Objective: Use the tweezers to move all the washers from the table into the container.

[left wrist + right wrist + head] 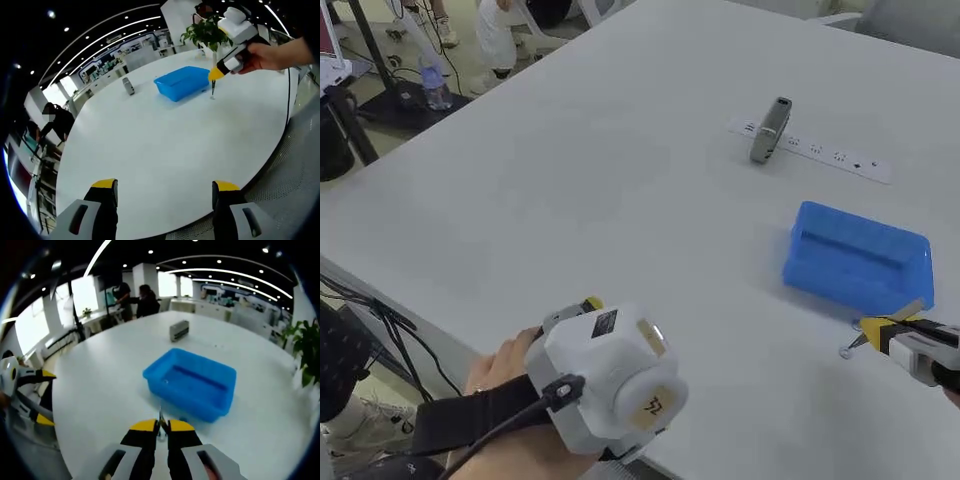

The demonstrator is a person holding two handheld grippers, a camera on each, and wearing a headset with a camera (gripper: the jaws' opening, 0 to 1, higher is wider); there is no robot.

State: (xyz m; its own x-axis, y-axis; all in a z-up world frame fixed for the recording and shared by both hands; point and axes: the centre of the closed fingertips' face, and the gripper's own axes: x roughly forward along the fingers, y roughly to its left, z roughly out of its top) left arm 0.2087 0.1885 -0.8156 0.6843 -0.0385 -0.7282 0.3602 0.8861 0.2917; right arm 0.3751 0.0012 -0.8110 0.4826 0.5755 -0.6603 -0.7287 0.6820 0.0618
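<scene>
Right gripper point(161, 427) squeezed on tweezers point(160, 416), tips at washer point(845, 352) on table point(620, 200), just beside bin point(860, 258). Left gripper point(165, 189) spread, idle. Guessing that washer's not moved yet; bin contents, can't tell.

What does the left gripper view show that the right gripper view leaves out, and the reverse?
Left gripper view: the left gripper, jaws wide apart with nothing between them, and a hand aiming the tweezers down at the table beside the blue container. Right gripper view: the right gripper shut on the tweezers, and the container's floor from above. Both: table, container, grey block, potted plant, and the opposite gripper.
</scene>
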